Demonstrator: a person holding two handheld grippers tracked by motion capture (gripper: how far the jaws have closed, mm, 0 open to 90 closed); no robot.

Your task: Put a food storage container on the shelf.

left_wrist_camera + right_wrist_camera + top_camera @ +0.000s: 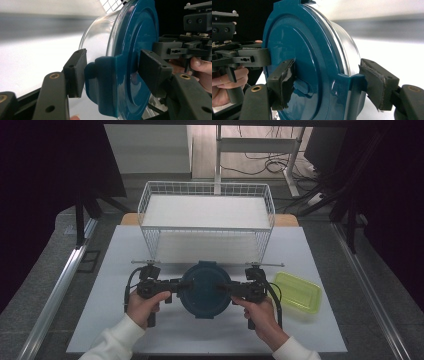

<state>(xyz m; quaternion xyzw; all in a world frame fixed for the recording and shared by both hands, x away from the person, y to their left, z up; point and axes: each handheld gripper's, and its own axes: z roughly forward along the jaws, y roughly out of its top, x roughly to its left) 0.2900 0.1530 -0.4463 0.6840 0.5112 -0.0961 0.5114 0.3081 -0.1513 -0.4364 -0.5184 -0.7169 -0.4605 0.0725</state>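
Observation:
A round clear container with a dark teal lid [205,290] sits on the white table top [115,320] in the high view, between my two grippers. My left gripper [176,285] holds its left edge. In the left gripper view the left gripper [112,72] straddles a teal latch tab [105,87], one pad on the tab's underside and the other on the lid's top face. My right gripper [226,287] holds the opposite edge. In the right gripper view the right gripper [327,80] clamps the other latch tab [348,92] in the same way.
A white wire basket [207,227] stands just behind the container, across the middle of the table. A yellow-green rectangular plastic tub [299,291] lies to the right of my right hand. A metal rail [65,280] runs along the table's left side.

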